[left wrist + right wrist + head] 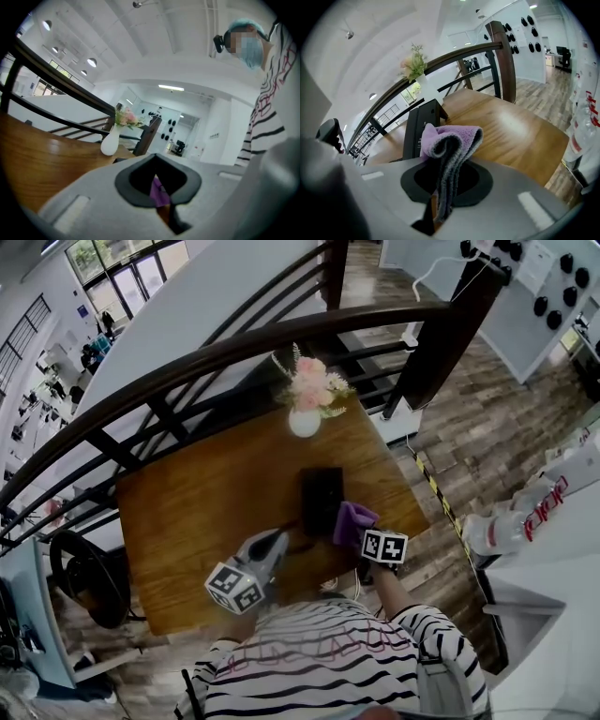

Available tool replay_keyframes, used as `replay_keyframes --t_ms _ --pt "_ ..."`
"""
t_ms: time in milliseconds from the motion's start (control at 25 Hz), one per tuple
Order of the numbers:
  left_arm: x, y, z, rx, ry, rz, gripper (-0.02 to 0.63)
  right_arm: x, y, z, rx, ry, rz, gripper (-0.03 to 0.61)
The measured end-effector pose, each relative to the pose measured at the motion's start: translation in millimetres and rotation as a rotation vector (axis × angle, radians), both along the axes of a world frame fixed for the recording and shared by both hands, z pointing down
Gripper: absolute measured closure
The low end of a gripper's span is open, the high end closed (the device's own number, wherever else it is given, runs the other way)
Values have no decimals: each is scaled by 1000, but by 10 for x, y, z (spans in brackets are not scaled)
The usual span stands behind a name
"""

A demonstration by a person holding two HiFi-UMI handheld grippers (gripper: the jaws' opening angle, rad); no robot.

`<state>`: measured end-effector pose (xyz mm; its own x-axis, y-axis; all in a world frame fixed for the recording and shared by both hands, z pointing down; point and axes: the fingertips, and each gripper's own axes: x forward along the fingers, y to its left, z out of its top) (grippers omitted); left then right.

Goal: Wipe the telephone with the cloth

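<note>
The telephone (322,498) is a plain black slab in the head view. Its keys and handset cannot be made out, and its near right corner is covered by the cloth (352,521). In the right gripper view the telephone (417,129) shows as a dark narrow body rising behind the cloth (450,140), its lower part cut off by the jaws. From the left gripper view almost all of it is hidden, and only a sliver of purple cloth (159,194) shows through the notch between the jaws. Whether the cloth touches the telephone cannot be told.

A white vase (304,421) stands at the desk's (187,521) far edge, toward the far right corner, and holds pink and white flowers (314,382). It also appears in the left gripper view (111,140) and the right gripper view (424,79).

The telephone lies right of the desk's middle, toward the near edge. The cloth is purple on one face and grey at its folded edges.

The right gripper (361,538) is by the near edge, close to the near right corner. Its jaws (445,183) are pressed together on a doubled fold of the cloth, which stands up and flops over above them. The left gripper (279,538) is at the near edge just left of the telephone, jaws (161,187) closed against each other with nothing between.
</note>
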<state>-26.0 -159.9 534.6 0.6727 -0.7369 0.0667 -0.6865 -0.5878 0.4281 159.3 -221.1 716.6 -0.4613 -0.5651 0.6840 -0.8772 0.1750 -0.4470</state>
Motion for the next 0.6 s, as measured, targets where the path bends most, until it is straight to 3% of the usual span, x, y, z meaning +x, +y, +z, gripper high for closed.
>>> replay_keyframes --t_ms 240,600 --pt "-66 77 -50 10 -3 -1 614 -42 77 -213 44 -40 31 543" --pt "-342 93 -217 56 -8 -5 614 -368 182 -1071 234 -179 65 543"
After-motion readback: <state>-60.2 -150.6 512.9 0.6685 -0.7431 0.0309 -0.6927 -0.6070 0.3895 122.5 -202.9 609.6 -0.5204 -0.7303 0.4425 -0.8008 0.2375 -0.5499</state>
